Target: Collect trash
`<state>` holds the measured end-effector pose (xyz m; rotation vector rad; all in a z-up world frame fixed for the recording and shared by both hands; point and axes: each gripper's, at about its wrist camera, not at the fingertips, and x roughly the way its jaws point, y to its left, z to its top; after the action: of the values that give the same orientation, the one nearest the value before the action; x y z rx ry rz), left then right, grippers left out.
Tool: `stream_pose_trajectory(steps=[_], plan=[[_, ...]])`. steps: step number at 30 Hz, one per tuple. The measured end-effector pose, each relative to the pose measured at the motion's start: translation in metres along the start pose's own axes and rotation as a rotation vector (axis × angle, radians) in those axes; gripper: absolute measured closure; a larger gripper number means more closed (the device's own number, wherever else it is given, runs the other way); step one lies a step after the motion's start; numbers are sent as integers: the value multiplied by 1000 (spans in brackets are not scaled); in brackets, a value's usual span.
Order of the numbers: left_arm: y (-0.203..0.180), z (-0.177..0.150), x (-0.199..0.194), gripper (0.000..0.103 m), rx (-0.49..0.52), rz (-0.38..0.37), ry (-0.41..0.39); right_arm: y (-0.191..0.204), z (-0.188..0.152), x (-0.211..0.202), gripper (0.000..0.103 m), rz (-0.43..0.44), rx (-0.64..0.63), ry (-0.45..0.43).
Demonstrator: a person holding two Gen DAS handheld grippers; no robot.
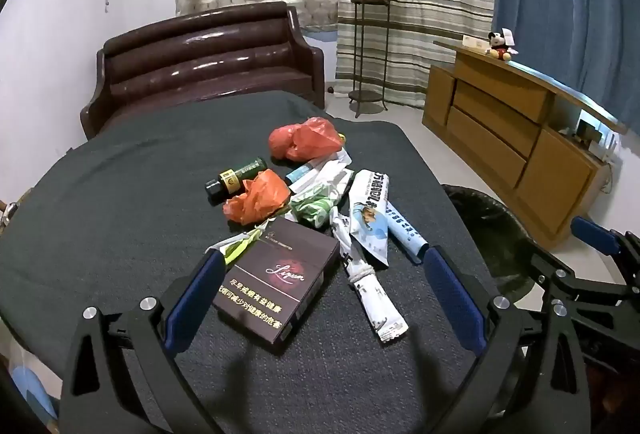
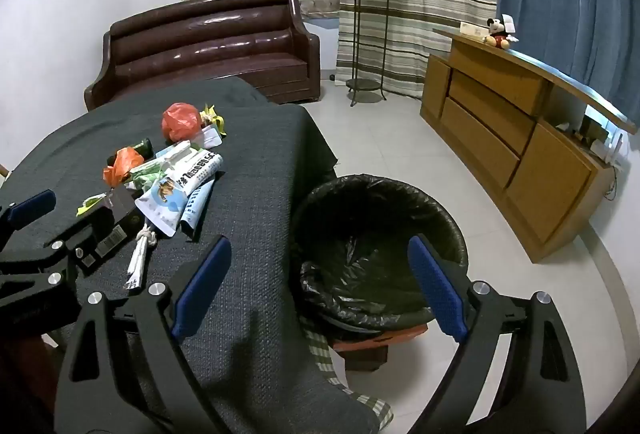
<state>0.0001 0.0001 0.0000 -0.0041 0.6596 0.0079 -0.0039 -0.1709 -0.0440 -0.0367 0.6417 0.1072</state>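
A pile of trash lies on the dark-cloth table [image 1: 100, 214]: a dark cigarette box [image 1: 280, 282], a red bag [image 1: 304, 138], an orange bag [image 1: 260, 200], a small green bottle [image 1: 236, 178], and white and blue packets [image 1: 368, 222]. My left gripper [image 1: 324, 254] is open, its blue pads on either side of the cigarette box without touching it. My right gripper [image 2: 320, 240] is open and empty, hovering over the table corner and the rim of a black-lined bin [image 2: 380, 246]. The pile [image 2: 168, 178] sits to its left.
The bin stands on a low reddish stool [image 2: 372, 346] on the tiled floor [image 2: 380, 138], right of the table. A brown leather sofa [image 1: 208, 62] is behind the table. A plant stand [image 1: 370, 46] and a wooden cabinet [image 1: 508, 138] are at the back right.
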Motion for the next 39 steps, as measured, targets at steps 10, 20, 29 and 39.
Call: stream_pose_trajectory(steps=[10,20,29,39], plan=[[-2,-3,-1,6,19,8,-9,-1,-1,0,15,5,4,1],[3,-5,3,6,13,8,-9,-1,-1,1,15,4,6,2],[7,-7,10,6,3,14,-2,-2,-1,1,15,5,8,3],[8,-9,13,6,2,14,-1,-3,-2,2,15,6,9,3]])
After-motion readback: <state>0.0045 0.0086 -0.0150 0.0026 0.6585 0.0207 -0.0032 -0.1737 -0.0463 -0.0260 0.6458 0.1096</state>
